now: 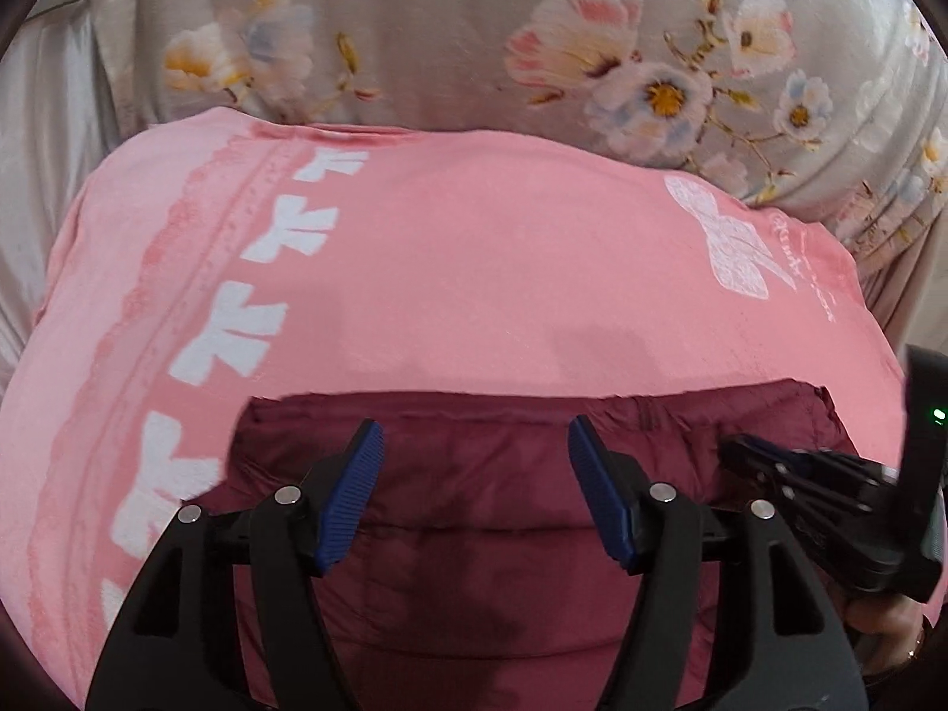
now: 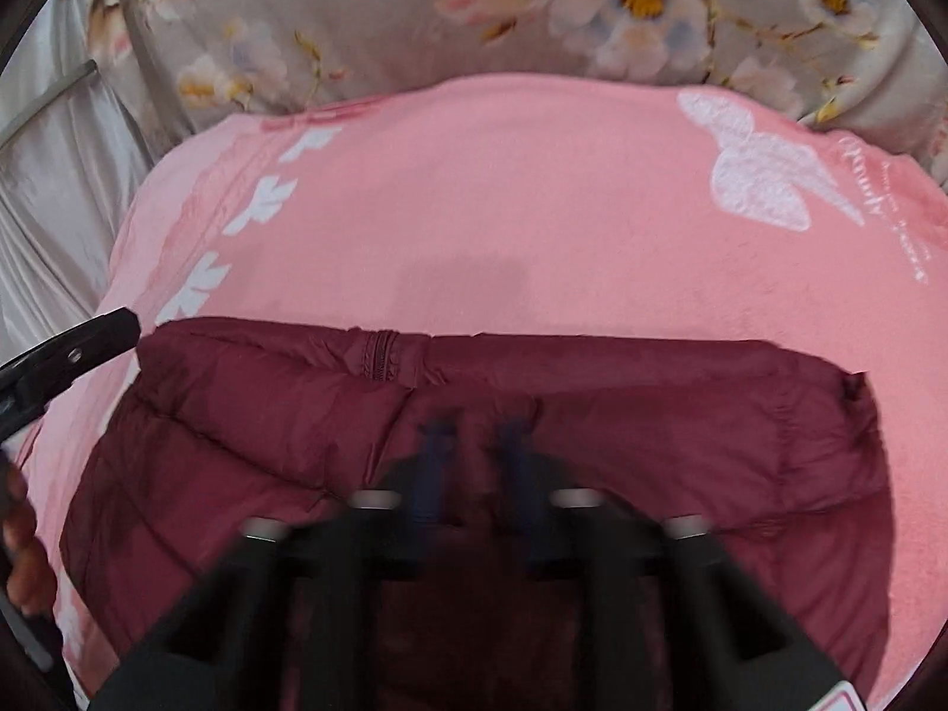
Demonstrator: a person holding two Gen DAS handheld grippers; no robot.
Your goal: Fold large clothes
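A dark maroon puffer jacket (image 1: 474, 569) (image 2: 681, 415) lies flat on a pink blanket (image 1: 474, 272) (image 2: 503, 207). Its straight far edge has a short zipper (image 2: 382, 358). My left gripper (image 1: 477, 483) hovers over the jacket near that edge, blue pads wide apart with nothing clamped between them. My right gripper (image 2: 474, 444) is blurred over the middle of the jacket, its blue pads close together. From the left wrist view the right gripper (image 1: 740, 453) shows at the right, fingers together above the fabric. One left gripper finger (image 2: 101, 332) enters the right wrist view from the left.
The pink blanket bears white bow prints (image 1: 237, 332) and a large white bow (image 2: 764, 178). A grey floral sheet (image 1: 450, 29) (image 2: 367, 12) lies beyond it, and pale grey cloth (image 2: 53, 178) at the left. A person's hand (image 1: 883, 622) holds the right gripper.
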